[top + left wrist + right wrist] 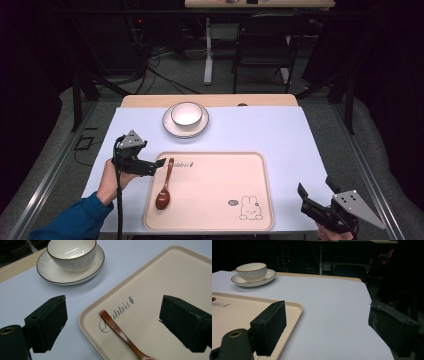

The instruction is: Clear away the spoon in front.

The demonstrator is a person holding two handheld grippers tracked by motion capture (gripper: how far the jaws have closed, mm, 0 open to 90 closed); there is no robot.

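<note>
On the left part of the tray (215,220) lies the spoon (165,187), dark reddish-brown wood, its bowl toward you and its handle tip over the printed word, touched by nothing. Your left hand (111,180) sits just off the tray's left edge, pointing the left gripper (161,162) toward the handle tip; its jaws stand wide apart and empty, with the handle seen between them in the left gripper view. Your right gripper (315,192) hovers past the tray's right edge with its jaws apart around nothing. Beyond the tray, a white bowl (186,113) sits on a saucer (172,128).
</note>
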